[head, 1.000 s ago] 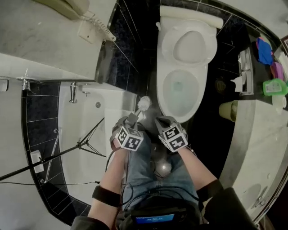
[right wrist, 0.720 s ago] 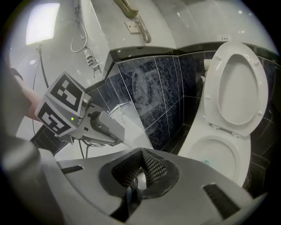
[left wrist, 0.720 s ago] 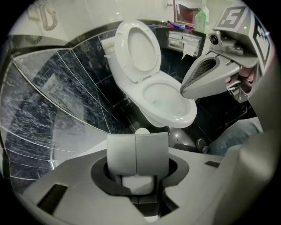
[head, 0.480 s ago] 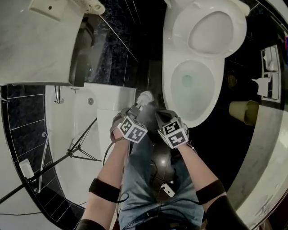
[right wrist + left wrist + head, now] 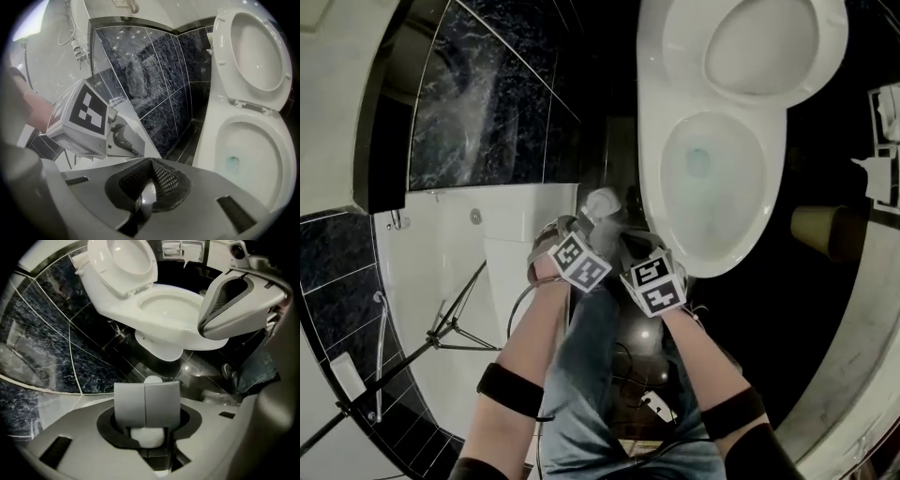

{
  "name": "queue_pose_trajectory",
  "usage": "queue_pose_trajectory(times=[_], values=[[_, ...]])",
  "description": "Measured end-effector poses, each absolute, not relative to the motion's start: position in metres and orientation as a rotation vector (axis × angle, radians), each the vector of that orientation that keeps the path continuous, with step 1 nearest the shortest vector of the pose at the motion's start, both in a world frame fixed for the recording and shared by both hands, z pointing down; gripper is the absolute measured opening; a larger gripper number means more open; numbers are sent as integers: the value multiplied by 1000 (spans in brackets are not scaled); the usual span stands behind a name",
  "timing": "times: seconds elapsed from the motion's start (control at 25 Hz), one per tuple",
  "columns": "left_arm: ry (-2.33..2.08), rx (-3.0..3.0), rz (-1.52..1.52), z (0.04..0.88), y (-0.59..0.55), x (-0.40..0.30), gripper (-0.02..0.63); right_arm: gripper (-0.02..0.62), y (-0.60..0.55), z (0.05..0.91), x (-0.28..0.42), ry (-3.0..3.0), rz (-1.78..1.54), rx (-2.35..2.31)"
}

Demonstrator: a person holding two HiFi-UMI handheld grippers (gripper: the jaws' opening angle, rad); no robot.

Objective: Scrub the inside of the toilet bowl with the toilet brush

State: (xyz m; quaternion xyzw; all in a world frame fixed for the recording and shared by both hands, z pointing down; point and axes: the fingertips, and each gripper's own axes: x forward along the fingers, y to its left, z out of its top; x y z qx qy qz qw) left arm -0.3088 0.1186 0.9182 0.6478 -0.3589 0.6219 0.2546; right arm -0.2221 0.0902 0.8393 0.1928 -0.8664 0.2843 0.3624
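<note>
The white toilet bowl (image 5: 712, 187) stands open at the upper right, its seat and lid (image 5: 759, 42) raised and a little water at the bottom. My left gripper (image 5: 581, 228) points straight down at the dark floor left of the bowl. It is shut on a white handle-like piece, apparently the toilet brush (image 5: 600, 202), whose rounded end (image 5: 152, 379) pokes out past the pads. My right gripper (image 5: 635, 242) hangs beside it, close to the bowl's front rim (image 5: 220, 140). Its mesh pads (image 5: 161, 176) meet at the tips, shut on nothing.
A white bathtub (image 5: 441, 272) with a black tripod (image 5: 441, 328) in it fills the left. Dark marbled tiles (image 5: 487, 103) line the wall behind it. A tan bin (image 5: 820, 230) and a paper holder (image 5: 886, 141) are right of the toilet. The person's jeans leg (image 5: 591, 375) is below.
Both grippers have sunk toward the floor beside the toilet, and the head view has closed in on the bowl. The white piece stayed with the left gripper; neither pair of jaws changed.
</note>
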Motion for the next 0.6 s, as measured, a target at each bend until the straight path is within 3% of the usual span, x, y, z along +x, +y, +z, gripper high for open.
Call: queue_pose_trajectory(times=[0.6], values=[[-1051,1559,1471,957,92,-300,149,6,79,864,-197,-2214,797,560]])
